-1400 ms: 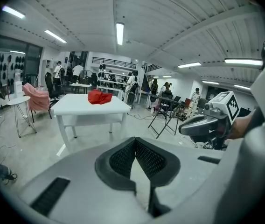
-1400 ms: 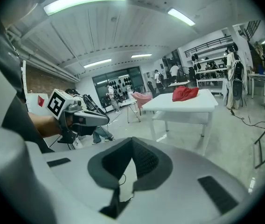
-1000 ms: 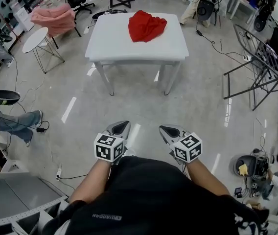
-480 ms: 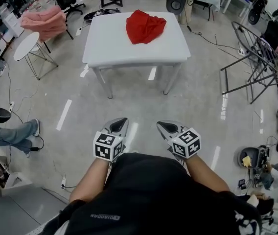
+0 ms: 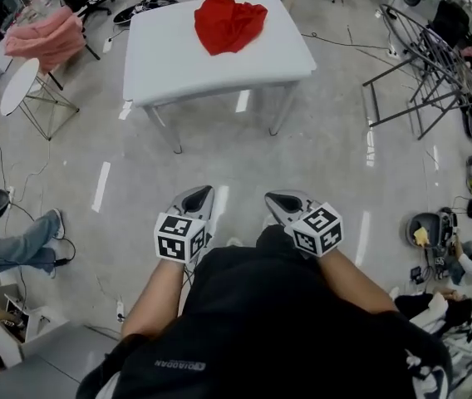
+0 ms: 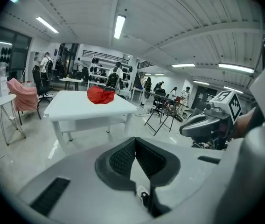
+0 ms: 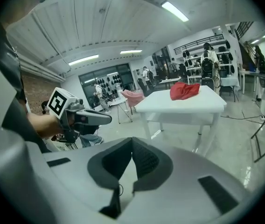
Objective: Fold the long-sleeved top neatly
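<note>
Red top (image 5: 229, 22) lies crumpled in a heap on the far half of a white table (image 5: 178, 61), well apart from both grippers, in the head view. Nearer the camera, the left gripper (image 5: 204, 193) and right gripper (image 5: 275, 199) are held side by side over the glossy floor (image 5: 319, 165). Their tips point toward the table and a little down, with bare forearms bent in against a black shirt (image 5: 261, 322). A pink cloth (image 5: 43, 36) hangs over a chair at upper left, beside a small round table (image 5: 18, 86). A seated person's legs (image 5: 20, 238) show at the left edge, and a metal frame (image 5: 423, 65) stands at right.

Left gripper view: the jaws meet at the tip with nothing between them — only floor shows past the ribbed pads (image 6: 122, 158). The top (image 6: 100, 95) sits on the table (image 6: 83, 110) ahead. The right gripper (image 6: 184, 129) hovers at right, its marker cube (image 6: 228, 105) facing the lens. Ceiling light strips (image 6: 119, 26) and people by racks (image 6: 117, 73) appear here, out of the head camera's sight.

Right gripper view: these jaws are likewise pressed together and empty. The top (image 7: 184, 90) rests on the table (image 7: 184, 105) ahead to the right — the left gripper (image 7: 108, 119) juts in from the left, a hand behind its cube.
</note>
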Motion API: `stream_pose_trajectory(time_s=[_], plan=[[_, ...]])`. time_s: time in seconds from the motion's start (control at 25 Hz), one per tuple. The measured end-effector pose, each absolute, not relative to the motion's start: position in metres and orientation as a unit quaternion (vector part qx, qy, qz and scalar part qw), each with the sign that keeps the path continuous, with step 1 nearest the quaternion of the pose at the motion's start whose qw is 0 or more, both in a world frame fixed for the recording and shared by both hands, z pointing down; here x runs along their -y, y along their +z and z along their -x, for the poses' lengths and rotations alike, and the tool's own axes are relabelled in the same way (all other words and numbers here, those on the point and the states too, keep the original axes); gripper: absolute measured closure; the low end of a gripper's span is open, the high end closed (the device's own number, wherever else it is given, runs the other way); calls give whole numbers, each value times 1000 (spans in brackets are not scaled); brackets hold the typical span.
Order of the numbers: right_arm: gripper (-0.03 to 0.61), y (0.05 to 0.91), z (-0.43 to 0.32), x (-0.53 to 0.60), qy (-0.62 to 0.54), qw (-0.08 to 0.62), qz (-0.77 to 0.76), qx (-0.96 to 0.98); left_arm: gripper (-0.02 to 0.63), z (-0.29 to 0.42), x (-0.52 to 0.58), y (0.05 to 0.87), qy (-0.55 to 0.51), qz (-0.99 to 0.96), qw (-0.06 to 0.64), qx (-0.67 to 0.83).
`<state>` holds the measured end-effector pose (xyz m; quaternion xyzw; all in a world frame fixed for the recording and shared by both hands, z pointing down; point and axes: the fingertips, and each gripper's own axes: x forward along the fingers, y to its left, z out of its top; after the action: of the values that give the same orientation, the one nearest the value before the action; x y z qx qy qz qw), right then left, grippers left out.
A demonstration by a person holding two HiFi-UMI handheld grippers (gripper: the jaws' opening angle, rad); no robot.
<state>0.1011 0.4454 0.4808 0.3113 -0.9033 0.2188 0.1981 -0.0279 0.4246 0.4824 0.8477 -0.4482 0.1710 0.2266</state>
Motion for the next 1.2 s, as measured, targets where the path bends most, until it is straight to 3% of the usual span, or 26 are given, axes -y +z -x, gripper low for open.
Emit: stream_pose_trajectory(time_s=[0.48,1.2], plan=[[574,498,-95,-392,233,191,-314,900,611,30,-387,506,190,-840,249,443],[574,450,-102,-208,200,144,-284,927,611,9,-215,456,180,-834,206,479]])
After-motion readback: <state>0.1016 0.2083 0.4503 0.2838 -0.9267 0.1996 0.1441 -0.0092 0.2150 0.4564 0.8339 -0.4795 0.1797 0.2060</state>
